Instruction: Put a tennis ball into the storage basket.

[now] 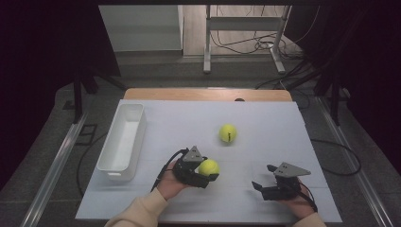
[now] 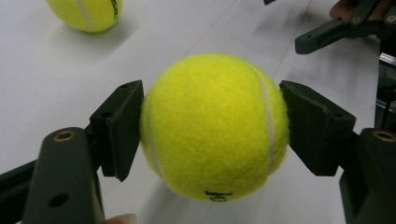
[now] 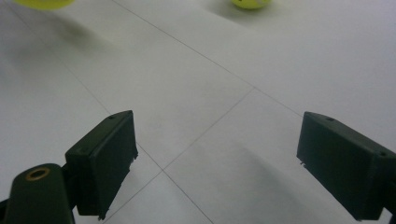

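A yellow tennis ball (image 2: 210, 116) sits between the two black pads of my left gripper (image 2: 212, 128), and both pads press its sides. In the high view this ball (image 1: 208, 166) is near the table's front middle, with the left gripper (image 1: 212, 171) shut on it. Whether it rests on the surface or hangs just over it I cannot tell. A second tennis ball (image 1: 227, 134) lies loose farther back on the white table top (image 1: 265, 127). My right gripper (image 1: 262, 176) is at the front right, open, with only bare table between its jaws (image 3: 215, 163).
A long white bin (image 1: 122, 137) stands along the table's left side with nothing visible inside. The wooden table edge (image 1: 208, 93) runs across the back. Beyond it are a metal frame and cables on the floor.
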Demonstrator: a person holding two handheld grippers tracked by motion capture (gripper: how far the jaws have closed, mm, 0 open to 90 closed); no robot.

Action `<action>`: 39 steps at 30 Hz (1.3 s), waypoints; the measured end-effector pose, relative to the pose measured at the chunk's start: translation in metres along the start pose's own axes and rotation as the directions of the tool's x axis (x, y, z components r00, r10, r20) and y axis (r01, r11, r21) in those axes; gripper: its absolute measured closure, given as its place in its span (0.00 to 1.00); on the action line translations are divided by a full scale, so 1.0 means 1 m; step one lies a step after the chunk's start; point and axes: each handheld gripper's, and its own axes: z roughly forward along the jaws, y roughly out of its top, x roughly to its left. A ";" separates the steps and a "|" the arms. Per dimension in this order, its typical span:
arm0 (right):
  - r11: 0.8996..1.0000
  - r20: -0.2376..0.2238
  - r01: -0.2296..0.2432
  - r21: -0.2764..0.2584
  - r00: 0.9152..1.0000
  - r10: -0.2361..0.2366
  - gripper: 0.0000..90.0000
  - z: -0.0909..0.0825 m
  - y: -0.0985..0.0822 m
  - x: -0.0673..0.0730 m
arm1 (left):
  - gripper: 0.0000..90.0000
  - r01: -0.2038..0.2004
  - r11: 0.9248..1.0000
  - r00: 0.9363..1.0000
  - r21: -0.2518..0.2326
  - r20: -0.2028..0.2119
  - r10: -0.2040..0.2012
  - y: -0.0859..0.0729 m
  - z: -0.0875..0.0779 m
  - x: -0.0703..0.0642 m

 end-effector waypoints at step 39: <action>1.000 0.015 -0.005 0.003 1.000 0.005 0.14 -0.002 0.000 -0.001 | 0.29 -0.003 0.991 0.999 -0.132 -0.053 -0.004 0.014 -0.050 0.008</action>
